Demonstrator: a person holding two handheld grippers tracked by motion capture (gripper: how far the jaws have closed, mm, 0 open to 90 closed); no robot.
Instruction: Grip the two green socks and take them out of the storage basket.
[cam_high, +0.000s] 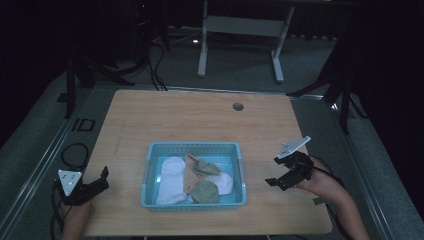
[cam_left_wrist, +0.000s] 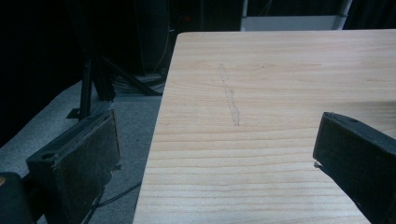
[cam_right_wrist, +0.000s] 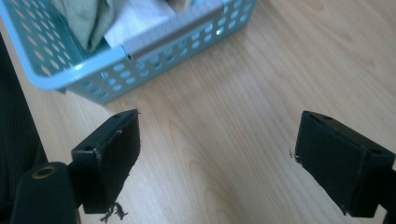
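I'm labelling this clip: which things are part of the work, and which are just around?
In the work: blue basket, white socks, green socks, left gripper, right gripper.
Just around: table, white desk frame, floor cables.

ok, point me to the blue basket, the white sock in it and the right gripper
blue basket (cam_high: 192, 146): high view, far rim.
white sock (cam_high: 171, 181): high view, middle of the sock.
right gripper (cam_high: 273, 172): high view, between its jaws.

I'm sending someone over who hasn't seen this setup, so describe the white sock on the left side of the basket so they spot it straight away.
On the wooden table sits a light blue perforated basket, between the two tongs. Inside, along its left wall, lies the white sock, stretched front to back. Its neighbours are tan and olive green, or bunched at the right; this one is plain white, long and flat.
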